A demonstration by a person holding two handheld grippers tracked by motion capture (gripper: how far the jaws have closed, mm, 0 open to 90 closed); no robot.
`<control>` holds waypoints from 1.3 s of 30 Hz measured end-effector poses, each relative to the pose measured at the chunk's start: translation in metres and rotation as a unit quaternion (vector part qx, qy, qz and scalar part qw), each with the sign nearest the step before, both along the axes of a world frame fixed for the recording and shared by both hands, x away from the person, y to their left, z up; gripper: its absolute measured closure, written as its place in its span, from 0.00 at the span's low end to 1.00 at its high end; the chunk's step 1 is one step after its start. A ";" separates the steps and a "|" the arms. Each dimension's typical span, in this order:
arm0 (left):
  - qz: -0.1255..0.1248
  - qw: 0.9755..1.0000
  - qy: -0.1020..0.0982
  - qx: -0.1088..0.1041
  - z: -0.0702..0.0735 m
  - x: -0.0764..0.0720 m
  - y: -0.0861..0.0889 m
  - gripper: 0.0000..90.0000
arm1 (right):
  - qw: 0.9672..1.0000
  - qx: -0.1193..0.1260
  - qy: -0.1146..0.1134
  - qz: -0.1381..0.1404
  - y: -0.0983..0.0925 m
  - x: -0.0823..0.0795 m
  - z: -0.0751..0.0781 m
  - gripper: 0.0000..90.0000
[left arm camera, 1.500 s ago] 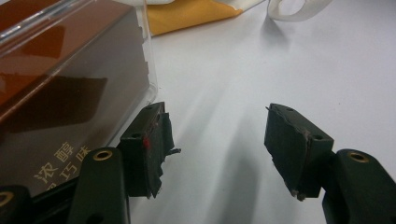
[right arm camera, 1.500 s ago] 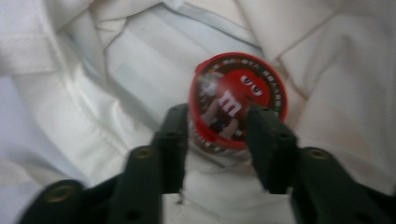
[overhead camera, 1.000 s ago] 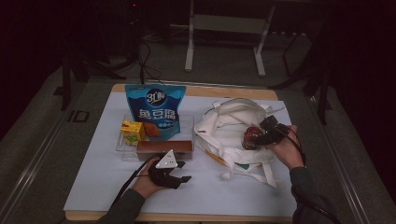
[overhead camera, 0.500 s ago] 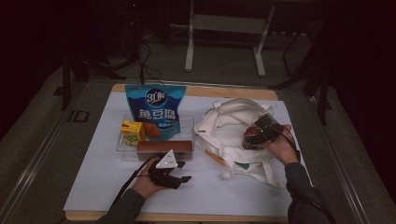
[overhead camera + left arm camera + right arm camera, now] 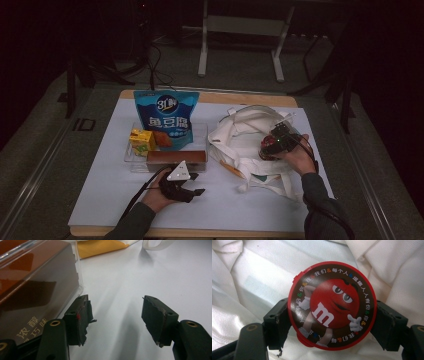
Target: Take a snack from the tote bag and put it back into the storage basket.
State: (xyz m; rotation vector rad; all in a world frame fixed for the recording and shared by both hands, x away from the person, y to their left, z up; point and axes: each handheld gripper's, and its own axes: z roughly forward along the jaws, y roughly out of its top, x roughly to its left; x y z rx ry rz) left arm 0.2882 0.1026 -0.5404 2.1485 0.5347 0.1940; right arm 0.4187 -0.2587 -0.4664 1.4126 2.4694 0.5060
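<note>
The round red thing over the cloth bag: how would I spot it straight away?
Find the white cloth bag on the table's right side. Above it, the right gripper clamps a round candy tub, the only red-rimmed disc, with a red cartoon character on its lid.

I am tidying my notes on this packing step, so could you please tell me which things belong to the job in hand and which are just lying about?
In the job:
round candy tin
right hand-held gripper
white tote bag

Lying about:
blue snack pouch
yellow carton
brown chocolate box
clear tray
left hand-held gripper
</note>
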 end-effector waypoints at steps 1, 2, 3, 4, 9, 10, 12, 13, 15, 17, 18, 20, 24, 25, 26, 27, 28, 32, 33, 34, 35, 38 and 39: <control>0.000 1.000 0.000 0.000 0.000 0.000 0.000 0.44 | 1.000 -0.001 0.000 0.000 0.000 0.000 0.000 0.28; 0.000 1.000 0.000 0.000 0.000 0.000 0.000 0.44 | 1.000 0.000 0.000 -0.002 0.001 0.000 0.000 0.28; 0.000 1.000 0.000 0.000 0.000 0.000 0.000 0.44 | 1.000 0.002 0.000 -0.004 0.000 0.000 0.000 0.28; 0.000 1.000 0.000 0.000 0.000 0.000 0.000 0.44 | 1.000 0.004 0.000 -0.009 0.000 0.000 0.000 0.28; 0.000 1.000 0.000 0.000 0.000 0.000 0.000 0.44 | 1.000 0.006 0.004 -0.013 0.000 0.000 0.001 0.29; 0.000 1.000 0.000 0.000 0.000 0.000 0.000 0.44 | 1.000 0.007 0.005 -0.014 0.000 -0.001 0.002 0.29; -0.001 1.000 0.000 0.000 0.000 0.000 0.000 0.44 | 1.000 0.011 0.007 -0.016 0.000 -0.001 0.002 0.29; 0.000 1.000 0.000 0.000 0.000 0.000 0.000 0.44 | 1.000 0.012 0.007 -0.017 0.000 -0.001 0.002 0.29; 0.000 1.000 0.000 0.000 0.000 0.000 0.000 0.44 | 1.000 0.013 0.008 -0.019 0.000 -0.002 0.002 0.29; 0.000 1.000 0.000 0.000 0.000 0.000 0.000 0.44 | 1.000 0.015 0.008 -0.020 -0.001 -0.002 0.004 0.29; 0.000 1.000 0.000 0.000 0.000 0.000 0.000 0.44 | 1.000 0.016 0.007 -0.022 -0.001 -0.002 0.005 0.29; 0.000 1.000 0.000 0.000 0.000 0.000 0.000 0.44 | 0.999 0.021 0.007 -0.026 -0.001 -0.003 0.007 0.29; 0.000 1.000 0.000 0.001 0.000 0.000 0.000 0.44 | 0.999 0.022 0.001 -0.025 0.001 -0.004 0.012 0.29; 0.000 1.000 0.000 0.000 0.000 0.000 0.000 0.44 | 0.999 0.021 0.000 -0.024 0.001 -0.005 0.013 0.29; 0.000 1.000 0.000 0.000 0.000 0.000 0.000 0.44 | 0.999 0.021 -0.001 -0.024 0.002 -0.005 0.014 0.29; 0.000 1.000 0.000 0.001 0.000 0.000 0.000 0.44 | 1.000 0.021 -0.002 -0.023 0.003 -0.005 0.015 0.29; 0.000 1.000 0.000 0.001 0.000 0.000 0.000 0.44 | 1.000 0.021 -0.003 -0.022 0.004 -0.006 0.016 0.29; 0.000 1.000 0.000 0.001 0.000 0.000 0.000 0.44 | 1.000 0.021 -0.007 -0.019 0.008 -0.007 0.020 0.29; 0.000 1.000 0.000 0.000 0.000 0.000 0.000 0.44 | 1.000 0.020 -0.008 -0.016 0.009 -0.007 0.021 0.29; 0.000 1.000 0.000 0.000 0.000 0.000 0.000 0.44 | 1.000 0.019 -0.007 -0.017 0.010 -0.007 0.022 0.29; 0.000 1.000 0.001 0.000 0.000 0.000 0.000 0.44 | 1.000 0.018 -0.007 -0.015 0.012 -0.008 0.023 0.29; 0.000 1.000 0.001 0.000 0.000 0.000 0.000 0.44 | 1.000 0.019 -0.008 -0.011 0.015 -0.009 0.026 0.29; 0.000 1.000 0.001 -0.001 0.000 0.000 0.000 0.44 | 1.000 0.020 -0.009 -0.010 0.017 -0.009 0.027 0.29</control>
